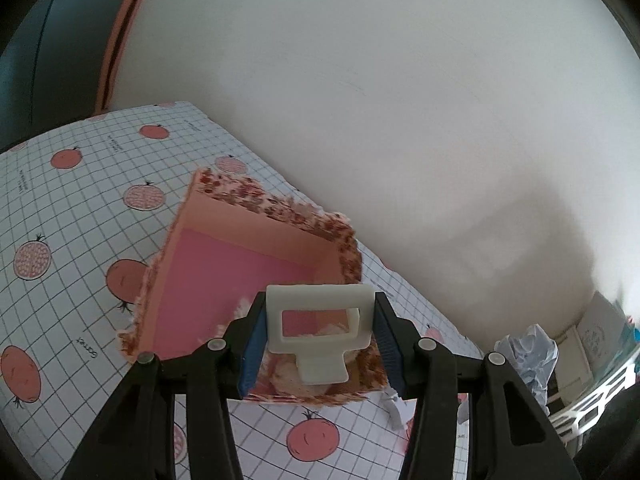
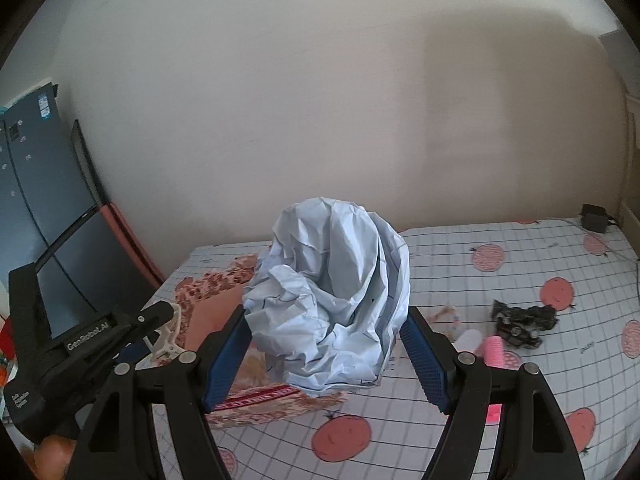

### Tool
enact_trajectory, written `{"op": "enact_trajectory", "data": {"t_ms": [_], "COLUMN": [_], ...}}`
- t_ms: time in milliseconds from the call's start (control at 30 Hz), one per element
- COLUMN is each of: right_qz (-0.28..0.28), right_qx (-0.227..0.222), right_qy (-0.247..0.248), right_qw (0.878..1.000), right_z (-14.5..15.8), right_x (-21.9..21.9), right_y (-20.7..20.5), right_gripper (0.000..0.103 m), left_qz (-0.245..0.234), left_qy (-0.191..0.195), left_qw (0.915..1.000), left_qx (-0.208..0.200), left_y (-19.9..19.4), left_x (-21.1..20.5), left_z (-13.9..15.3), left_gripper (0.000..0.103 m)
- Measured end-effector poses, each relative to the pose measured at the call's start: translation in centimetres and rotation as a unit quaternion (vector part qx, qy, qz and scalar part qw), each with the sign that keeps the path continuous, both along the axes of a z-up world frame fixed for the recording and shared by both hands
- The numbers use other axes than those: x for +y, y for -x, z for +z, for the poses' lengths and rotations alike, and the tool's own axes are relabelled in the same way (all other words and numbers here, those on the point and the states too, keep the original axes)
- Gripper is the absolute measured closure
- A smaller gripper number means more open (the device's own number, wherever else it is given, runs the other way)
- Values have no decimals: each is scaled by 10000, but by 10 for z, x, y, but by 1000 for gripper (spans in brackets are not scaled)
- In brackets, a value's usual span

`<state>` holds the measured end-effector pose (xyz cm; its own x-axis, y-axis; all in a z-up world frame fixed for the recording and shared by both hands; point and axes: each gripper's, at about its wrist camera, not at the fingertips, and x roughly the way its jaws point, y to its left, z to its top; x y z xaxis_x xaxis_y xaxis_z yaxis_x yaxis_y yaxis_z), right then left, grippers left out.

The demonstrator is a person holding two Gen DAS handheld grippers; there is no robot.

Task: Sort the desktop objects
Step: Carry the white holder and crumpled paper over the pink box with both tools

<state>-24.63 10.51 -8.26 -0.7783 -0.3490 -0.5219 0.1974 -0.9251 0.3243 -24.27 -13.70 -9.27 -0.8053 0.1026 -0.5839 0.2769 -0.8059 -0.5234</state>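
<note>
In the left wrist view, a cream plastic piece shaped like a flat frame with a short stem (image 1: 320, 330) sits right between the two blue-padded fingers of the left gripper (image 1: 320, 340). The fingers are partly closed, and both pads press on the sides of the frame, so the left gripper has hold of it. The piece hangs low in the middle of the frame, over the near edge of an open cardboard box with a pink inside and a brown speckled outside (image 1: 240, 264). The box rests on a table covered by a white checked cloth with red fruit pictures (image 1: 80, 208).

In the right wrist view, a big crumpled ball of pale blue paper (image 2: 332, 300) fills the middle of the frame, between the fingers of the right gripper (image 2: 326, 356). These fingers stand wide apart. The paper reaches both blue pads and seems gripped by them. At the lower left the left gripper shows again, with the cream piece at its tip. At the right of the frame, on the cloth, lie a pink roller (image 2: 496, 350) and a dark tangled thing (image 2: 520, 320), well apart from the paper.
</note>
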Motion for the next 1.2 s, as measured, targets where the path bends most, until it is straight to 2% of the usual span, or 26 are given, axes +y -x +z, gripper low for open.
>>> {"op": "enact_trajectory", "data": {"t_ms": [300, 600, 833, 1200], "right_qz": [165, 358, 484, 686], "right_qx": [137, 120, -70, 42], "right_qy": [163, -34, -78, -172], "right_qw": [9996, 9993, 9988, 9975], "right_z": [4, -4, -13, -10], "right_x": [-18, -38, -54, -75], "right_y": [4, 12, 16, 20], "right_gripper": [26, 26, 26, 26], "left_qz": [270, 385, 408, 535], "left_qy": [-94, -143, -191, -350], "left_qw": [9996, 9991, 9990, 9979], "left_qx": [82, 63, 15, 64], "left_y": [-10, -12, -11, -13], "left_x": [-23, -36, -43, -53], "left_z": [2, -2, -7, -11], "left_gripper": [51, 51, 51, 51]}}
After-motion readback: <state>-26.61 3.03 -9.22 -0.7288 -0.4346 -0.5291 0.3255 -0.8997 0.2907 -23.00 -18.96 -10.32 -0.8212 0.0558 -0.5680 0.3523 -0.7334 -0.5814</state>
